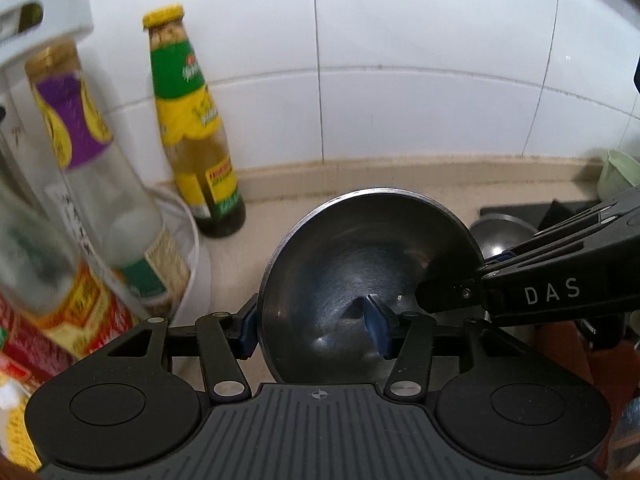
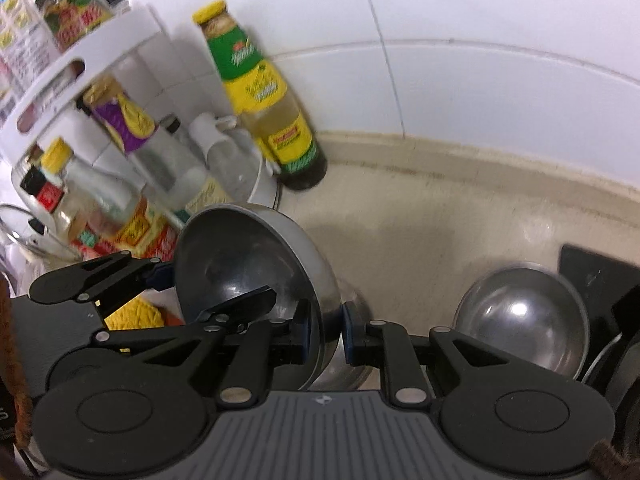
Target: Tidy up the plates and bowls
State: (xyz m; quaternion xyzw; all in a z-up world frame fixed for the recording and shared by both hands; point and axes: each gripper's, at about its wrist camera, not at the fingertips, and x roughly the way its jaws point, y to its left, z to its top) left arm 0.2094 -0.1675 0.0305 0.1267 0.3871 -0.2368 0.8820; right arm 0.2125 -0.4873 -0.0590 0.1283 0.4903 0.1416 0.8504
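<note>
A steel bowl (image 1: 344, 264) hangs tilted over the beige counter (image 2: 440, 216), its hollow facing the left wrist camera. My left gripper (image 1: 312, 326) straddles its left rim: one blue pad (image 1: 248, 330) lies against the outside, while the other finger (image 1: 376, 326) stands well inside the hollow, away from the wall, so it is open. My right gripper (image 2: 326, 332) is shut on the bowl's opposite rim (image 2: 316, 280), one pad inside and one outside; it enters the left wrist view from the right (image 1: 436, 288). A second steel bowl (image 2: 520, 328) rests further right.
A tall bottle with a green and yellow label (image 1: 196, 128) stands against the tiled wall. A white rack (image 2: 80, 56) crowded with several bottles fills the left. A black stove top (image 2: 592, 272) and a pale green cup (image 1: 616, 172) are on the right.
</note>
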